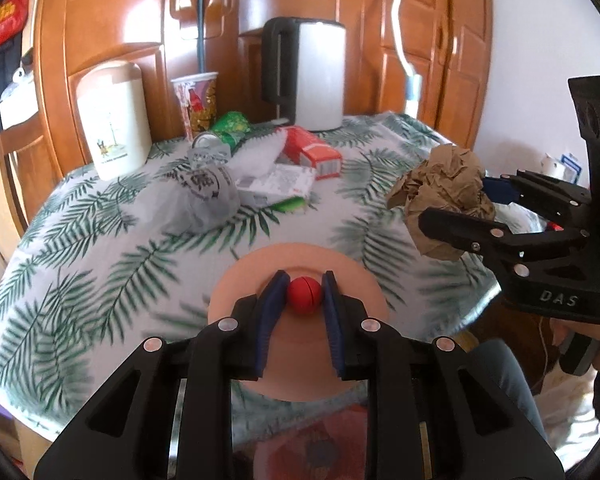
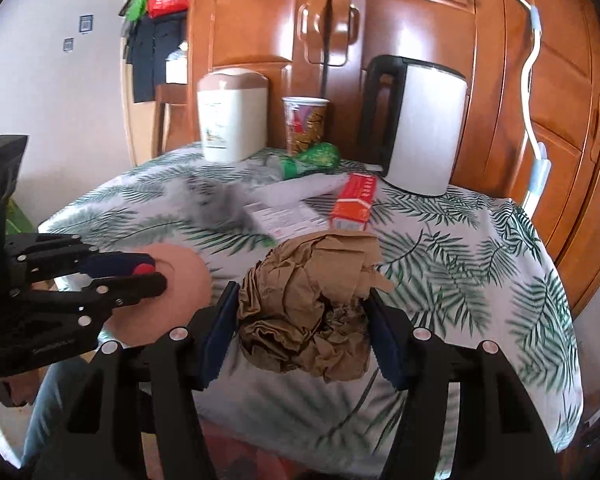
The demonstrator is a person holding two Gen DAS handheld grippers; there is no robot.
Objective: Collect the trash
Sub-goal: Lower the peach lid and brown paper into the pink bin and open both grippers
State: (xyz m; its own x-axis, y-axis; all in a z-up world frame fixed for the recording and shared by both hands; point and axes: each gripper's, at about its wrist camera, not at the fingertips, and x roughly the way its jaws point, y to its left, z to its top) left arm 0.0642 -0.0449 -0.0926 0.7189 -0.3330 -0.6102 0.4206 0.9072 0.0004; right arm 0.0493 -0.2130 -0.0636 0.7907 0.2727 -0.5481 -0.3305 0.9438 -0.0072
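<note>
My left gripper (image 1: 304, 296) is shut on the red knob (image 1: 304, 295) of a round peach-coloured lid (image 1: 364, 280), held above the table's near edge; it also shows in the right wrist view (image 2: 146, 270). My right gripper (image 2: 300, 312) is shut on a crumpled brown paper ball (image 2: 308, 312), held above the table to the right of the lid; the ball also shows in the left wrist view (image 1: 440, 192). More trash lies mid-table: a grey plastic bag (image 1: 204, 196), a white box (image 1: 280, 184), a red carton (image 1: 312, 152) and a green wrapper (image 1: 228, 128).
A leaf-print cloth covers the table (image 1: 100, 240). At its back stand a cream bin with a swing lid (image 1: 112, 120), a printed paper cup (image 1: 196, 100) and a white kettle (image 1: 308, 72). A wooden wardrobe (image 2: 420, 20) stands behind. A chair (image 1: 12, 172) is at left.
</note>
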